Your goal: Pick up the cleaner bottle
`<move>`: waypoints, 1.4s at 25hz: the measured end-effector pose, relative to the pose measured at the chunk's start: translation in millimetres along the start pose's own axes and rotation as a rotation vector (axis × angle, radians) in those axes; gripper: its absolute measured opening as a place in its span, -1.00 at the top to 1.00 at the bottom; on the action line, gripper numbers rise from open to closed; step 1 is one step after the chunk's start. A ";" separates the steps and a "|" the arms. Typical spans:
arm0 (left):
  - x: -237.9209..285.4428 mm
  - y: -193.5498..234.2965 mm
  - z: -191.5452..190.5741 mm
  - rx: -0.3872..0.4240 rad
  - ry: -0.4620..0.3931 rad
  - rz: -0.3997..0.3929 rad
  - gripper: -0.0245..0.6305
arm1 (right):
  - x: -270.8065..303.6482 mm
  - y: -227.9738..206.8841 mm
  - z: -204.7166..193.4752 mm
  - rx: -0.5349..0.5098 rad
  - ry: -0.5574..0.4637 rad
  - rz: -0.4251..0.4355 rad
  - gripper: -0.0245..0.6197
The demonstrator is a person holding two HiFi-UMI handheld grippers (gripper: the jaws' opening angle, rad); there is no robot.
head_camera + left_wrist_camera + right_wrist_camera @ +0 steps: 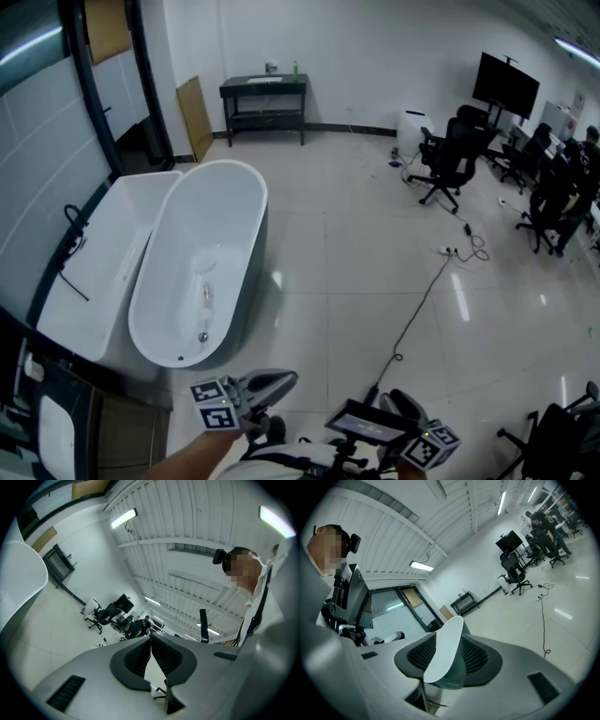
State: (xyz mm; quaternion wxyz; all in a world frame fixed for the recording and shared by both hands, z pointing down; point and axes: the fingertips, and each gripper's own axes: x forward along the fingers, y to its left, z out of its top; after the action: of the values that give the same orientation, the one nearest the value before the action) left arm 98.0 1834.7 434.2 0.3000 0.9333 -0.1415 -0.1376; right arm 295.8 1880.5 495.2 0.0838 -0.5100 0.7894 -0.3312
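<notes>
Two grippers low at near edge of head view, close to body. left gripper (150, 638): jaws closed, tips touching, nothing btwn. right gripper (449, 635): jaws apart, nothing held; bathtub (443, 653) seen beyond through gap. Flat dark screen (366, 422) just beside right gripper, on its L.

Next out: pale glossy tiled floor (356, 281) w/ light reflections. Same oval white bathtub w/ dark outer wall at L of ctr, drain at near end. Rectangular white tub (103, 272) close along its L side, touching or not cannot tell, against glass wall (37, 159) w/ black frame; black hose (70, 244) draped over tub's L rim. Black cable (417, 305) across floor from near the grippers toward white plug strip (448, 250) at R.

Farther R: black office chairs (448, 159); seated people (562, 187) at far R edge, too small for detail. Big dark monitor (506, 84) on stand behind chairs; white box unit (411, 131) at wall.

Farthest, at back wall: brown board (195, 117) leaning beside dark surface (281, 90) w/ lower shelf. cleaner bottle (294, 67): small, green, upright on top of that surface toward its R end, well apart from both grippers, not yet picked up. Small grey item (271, 67) near it; cannot tell what.
</notes>
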 end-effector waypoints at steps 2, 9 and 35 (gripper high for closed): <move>-1.6 1.3 0.0 0.006 -0.001 0.002 0.93 | 0.6 -0.4 -1.6 0.000 0.003 -0.005 0.44; -16.0 10.3 7.3 0.027 -0.025 0.016 0.93 | 10.1 4.2 -3.4 -0.020 0.016 -0.025 0.44; -69.7 47.5 40.2 0.059 -0.069 0.095 0.93 | 64.1 26.9 -6.9 -0.061 0.033 -0.013 0.44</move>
State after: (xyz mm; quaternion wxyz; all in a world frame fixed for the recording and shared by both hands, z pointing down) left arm 11.4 1800.8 443.2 0.2734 0.9287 -0.2001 -0.1511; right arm 242.6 1835.3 497.3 0.0531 -0.5120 0.7972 -0.3156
